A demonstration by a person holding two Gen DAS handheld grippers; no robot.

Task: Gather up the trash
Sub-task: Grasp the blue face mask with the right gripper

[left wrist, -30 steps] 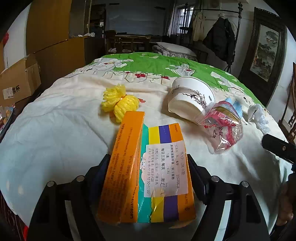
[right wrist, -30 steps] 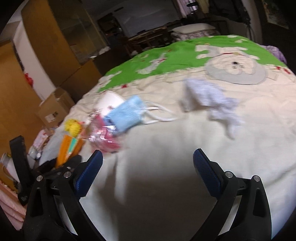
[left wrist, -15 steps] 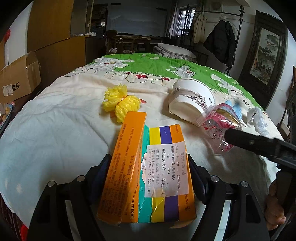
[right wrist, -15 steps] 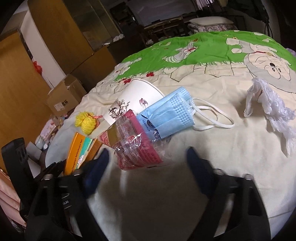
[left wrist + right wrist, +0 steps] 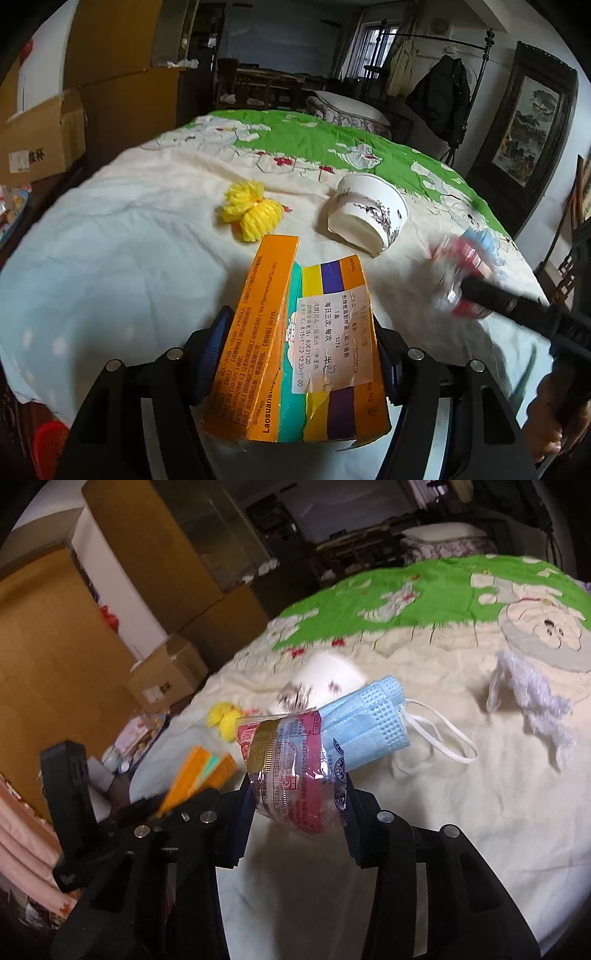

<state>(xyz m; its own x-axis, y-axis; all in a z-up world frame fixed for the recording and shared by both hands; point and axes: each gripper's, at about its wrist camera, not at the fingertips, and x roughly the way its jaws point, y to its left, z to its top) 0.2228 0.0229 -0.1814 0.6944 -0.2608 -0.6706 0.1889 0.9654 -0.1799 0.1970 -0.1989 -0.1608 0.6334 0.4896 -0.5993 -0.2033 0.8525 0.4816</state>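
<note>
Left claw, jaws closing, grips an orange medicine box above the bed. Right claw, jaws closing, pinches a crinkled plastic wrapper. A blue face mask lies just beyond the wrapper on the quilt.

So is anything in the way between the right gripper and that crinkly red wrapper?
No. The red wrapper already sits between the right gripper jaws, which are closing on it, with nothing between. A blue face mask lies against the wrapper's far end, beyond the jaws, so it blocks nothing.
</note>
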